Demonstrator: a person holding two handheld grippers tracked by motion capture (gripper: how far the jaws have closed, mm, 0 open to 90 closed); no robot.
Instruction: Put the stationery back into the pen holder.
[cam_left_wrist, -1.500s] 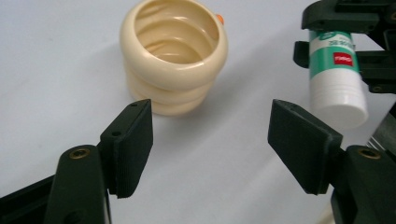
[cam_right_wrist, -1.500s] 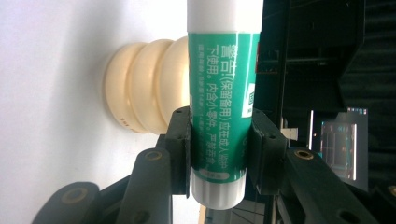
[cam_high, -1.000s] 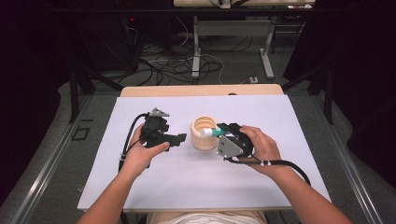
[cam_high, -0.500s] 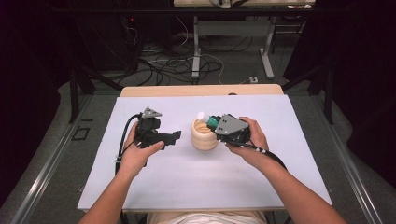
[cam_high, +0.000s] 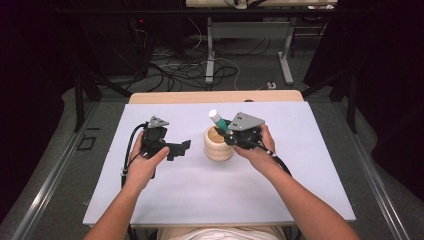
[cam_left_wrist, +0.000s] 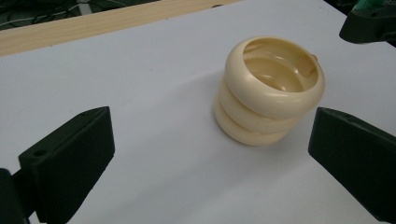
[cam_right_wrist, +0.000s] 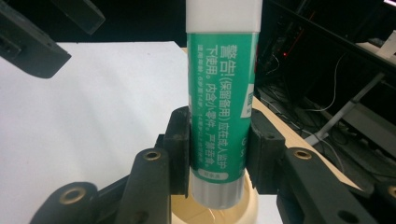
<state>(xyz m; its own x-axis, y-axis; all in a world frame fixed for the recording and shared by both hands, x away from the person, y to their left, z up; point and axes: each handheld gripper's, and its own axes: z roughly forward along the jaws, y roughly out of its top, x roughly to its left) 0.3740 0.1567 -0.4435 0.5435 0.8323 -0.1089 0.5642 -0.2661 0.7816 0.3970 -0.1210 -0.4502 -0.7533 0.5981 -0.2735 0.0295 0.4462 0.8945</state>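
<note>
On the white table (cam_high: 200, 195), a ribbed cream pot (cam_high: 218, 144) stood. The right gripper (cam_high: 226, 135), clamped on a green glue stick (cam_high: 218, 121), held it above the pot's mouth, seemingly mid-insertion; next, lower and release. The left gripper (cam_high: 181, 148) waited beside, jaws apart.

High view overlooks the table (cam_high: 300, 200); gripper views sit close above it

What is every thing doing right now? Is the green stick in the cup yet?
Glue stick: upright, cap on, gripped, bottom end right over the cup's mouth, not dropped in.
Cream ringed cup: standing upright on the table, looks empty.
Right tool: shut on the glue stick.
Left tool: open, holding nothing, beside the cup.
</note>
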